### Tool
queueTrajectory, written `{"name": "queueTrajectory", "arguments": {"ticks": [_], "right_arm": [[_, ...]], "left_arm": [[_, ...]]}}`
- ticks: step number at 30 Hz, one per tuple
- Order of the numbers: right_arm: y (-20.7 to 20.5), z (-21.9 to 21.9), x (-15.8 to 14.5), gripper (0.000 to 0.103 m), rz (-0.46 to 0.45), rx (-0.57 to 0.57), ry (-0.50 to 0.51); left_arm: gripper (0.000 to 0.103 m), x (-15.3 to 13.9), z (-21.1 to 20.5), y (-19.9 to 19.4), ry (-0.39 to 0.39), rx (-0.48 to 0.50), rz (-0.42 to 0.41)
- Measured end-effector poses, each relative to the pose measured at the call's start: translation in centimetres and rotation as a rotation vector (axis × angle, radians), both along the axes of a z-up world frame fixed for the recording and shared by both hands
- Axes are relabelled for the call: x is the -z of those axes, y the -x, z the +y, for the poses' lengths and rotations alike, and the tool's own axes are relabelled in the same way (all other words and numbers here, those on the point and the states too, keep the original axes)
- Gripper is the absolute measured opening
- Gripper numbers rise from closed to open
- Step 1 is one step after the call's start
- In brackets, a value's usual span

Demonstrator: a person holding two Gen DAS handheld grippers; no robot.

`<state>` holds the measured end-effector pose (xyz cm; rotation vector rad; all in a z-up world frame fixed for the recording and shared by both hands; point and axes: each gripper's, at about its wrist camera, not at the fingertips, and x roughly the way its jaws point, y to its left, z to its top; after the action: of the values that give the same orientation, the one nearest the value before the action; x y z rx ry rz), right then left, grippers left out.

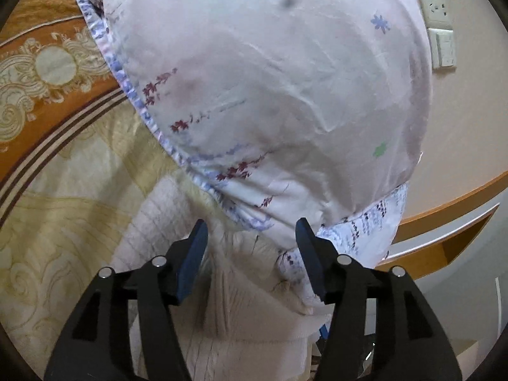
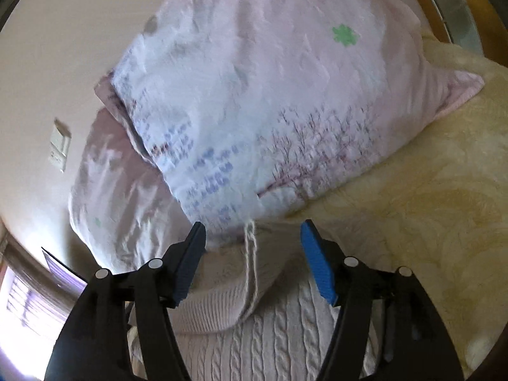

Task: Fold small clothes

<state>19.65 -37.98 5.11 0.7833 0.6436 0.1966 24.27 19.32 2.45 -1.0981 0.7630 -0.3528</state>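
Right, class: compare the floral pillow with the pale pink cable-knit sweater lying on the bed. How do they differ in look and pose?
The smooth, pale pink floral-print pillow is plump and propped up; the pale pink cable-knit sweater lies flat and limp on the cream patterned bedspread. The pillow bears printed flowers and trees; the sweater has raised cable ribs and no print. The pillow is untouched; the sweater lies under both open grippers. Both are pale, soft fabric.
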Motion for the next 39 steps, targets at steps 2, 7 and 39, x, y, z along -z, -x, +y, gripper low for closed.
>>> {"name": "queueTrajectory", "arguments": {"ticks": [2, 7, 39], "right_arm": [[0.8, -0.1, 0.1, 0.064, 0.009, -0.027, -0.039], [1.5, 1.1, 0.3, 0.062, 0.048, -0.106, -0.02], [5.9, 1.0, 1.7, 0.044, 0.104, -0.051, 0.396]], "left_arm": [[0.057, -0.2, -0.6, 0.7, -0.022, 0.056, 0.025], [0.057, -0.4, -1.7, 3.0, -0.134, 0.131, 0.069], [0.048, -2.0, -3.4, 6.9, -0.72, 0.176, -0.044]]}}
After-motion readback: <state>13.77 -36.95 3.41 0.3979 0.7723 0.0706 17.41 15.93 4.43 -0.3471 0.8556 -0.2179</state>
